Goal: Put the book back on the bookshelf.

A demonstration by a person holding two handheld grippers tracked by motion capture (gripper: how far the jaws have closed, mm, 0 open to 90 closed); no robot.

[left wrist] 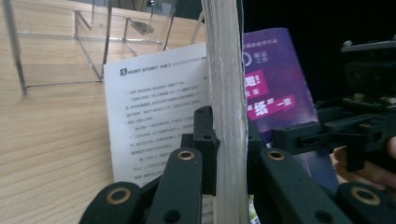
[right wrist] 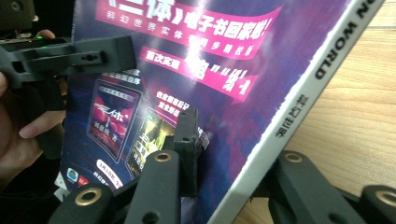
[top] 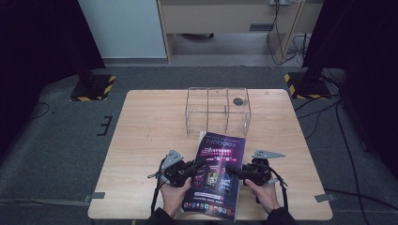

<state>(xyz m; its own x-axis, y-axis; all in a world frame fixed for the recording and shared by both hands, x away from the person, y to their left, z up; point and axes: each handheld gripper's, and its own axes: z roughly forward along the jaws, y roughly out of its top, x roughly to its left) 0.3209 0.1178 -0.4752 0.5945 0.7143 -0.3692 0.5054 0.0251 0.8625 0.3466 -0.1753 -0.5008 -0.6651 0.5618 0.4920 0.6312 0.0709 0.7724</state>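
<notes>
High view: magazine (top: 217,176) between hand-held grippers.

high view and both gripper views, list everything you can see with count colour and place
magazine: 1, purple cover, near table edge, held between both grippers
rack: 1, clear with compartments, far middle of table
table: 1, light wood, centre
floor: grey carpet around table
stand bases: 2, black with yellow stripes, beyond far corners
cables: several, black, floor at right
left gripper: 1, black, shut on magazine's page edge
right gripper: 1, black, shut on magazine's spine edge
hands: 2, bottom edge
</notes>
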